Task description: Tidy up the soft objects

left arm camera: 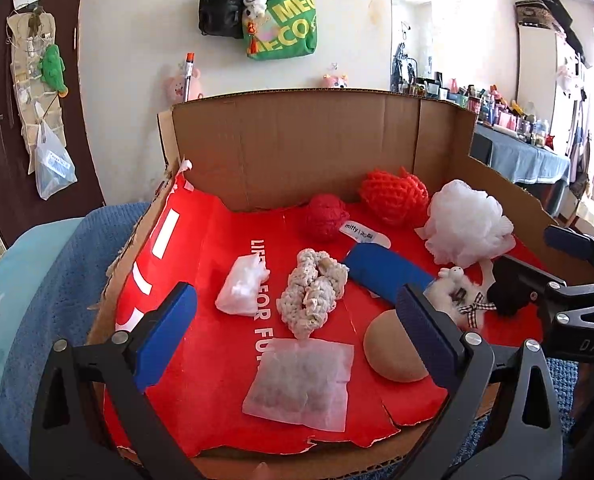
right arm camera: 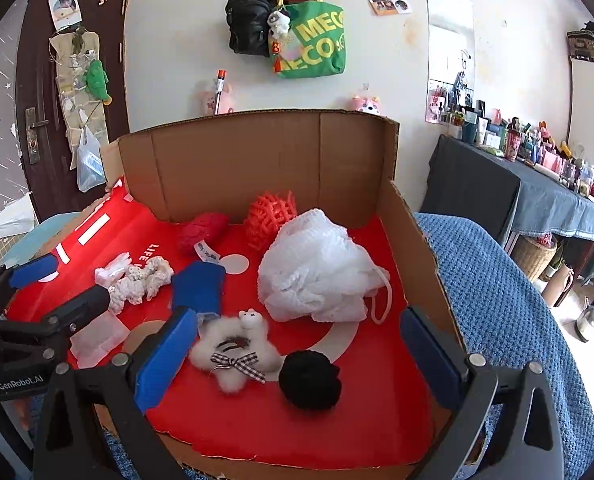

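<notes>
A bedroom wall hung with bags is seen behind a cardboard box (left arm camera: 297,140) lined in red, set on a blue knitted blanket (right arm camera: 497,300). The left gripper (left arm camera: 297,316) is held spread wide over the box's near edge, nothing between its fingers. Just ahead of it, between the fingers in view, a cream knitted piece (left arm camera: 315,292) is seen, with a white wrapped packet (left arm camera: 243,286) just left of that and a flat translucent sachet (left arm camera: 301,384) nearest the claw. A tan round pad (left arm camera: 393,352) is partly hidden behind its right finger. Further ahead a blue cloth (left arm camera: 385,270), a dark red yarn ball (left arm camera: 325,216) and an orange-red mesh puff (left arm camera: 395,196) are placed toward the back wall.

The right gripper (right arm camera: 297,354) is likewise held open and empty. Between its fingers a white fluffy scrunchie (right arm camera: 233,354) with a checked bow is laid, a black pom ball (right arm camera: 309,380) touching or just beside it on the right. Ahead, a white mesh bath pouf (right arm camera: 317,268) is seen, well inside the right wall. The left claw's finger is seen off to the left of the right one, over the sachet.
</notes>
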A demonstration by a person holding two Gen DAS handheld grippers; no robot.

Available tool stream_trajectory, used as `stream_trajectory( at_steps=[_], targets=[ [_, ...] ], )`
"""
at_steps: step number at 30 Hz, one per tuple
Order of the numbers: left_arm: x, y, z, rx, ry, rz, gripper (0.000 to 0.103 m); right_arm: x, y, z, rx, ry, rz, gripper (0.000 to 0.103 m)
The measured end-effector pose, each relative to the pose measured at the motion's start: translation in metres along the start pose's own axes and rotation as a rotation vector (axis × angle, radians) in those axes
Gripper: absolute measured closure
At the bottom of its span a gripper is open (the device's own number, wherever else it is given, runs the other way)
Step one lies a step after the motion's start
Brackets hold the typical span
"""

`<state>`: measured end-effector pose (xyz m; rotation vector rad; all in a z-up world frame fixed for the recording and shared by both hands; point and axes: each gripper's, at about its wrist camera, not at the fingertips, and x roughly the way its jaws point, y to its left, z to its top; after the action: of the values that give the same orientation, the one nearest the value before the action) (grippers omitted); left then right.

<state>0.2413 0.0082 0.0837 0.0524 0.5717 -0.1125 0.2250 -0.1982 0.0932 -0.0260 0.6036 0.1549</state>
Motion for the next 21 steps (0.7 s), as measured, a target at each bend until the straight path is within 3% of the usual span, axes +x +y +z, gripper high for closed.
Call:
stream_trajectory(
  at_steps=[21],
  targets=[
    [0.0070,0.0045,-0.0013,-0.013,0.029,0.003,0.002,0.0024,0.0066,-0.0029,-0.037,0.009,-0.027,0.000]
  ],
)
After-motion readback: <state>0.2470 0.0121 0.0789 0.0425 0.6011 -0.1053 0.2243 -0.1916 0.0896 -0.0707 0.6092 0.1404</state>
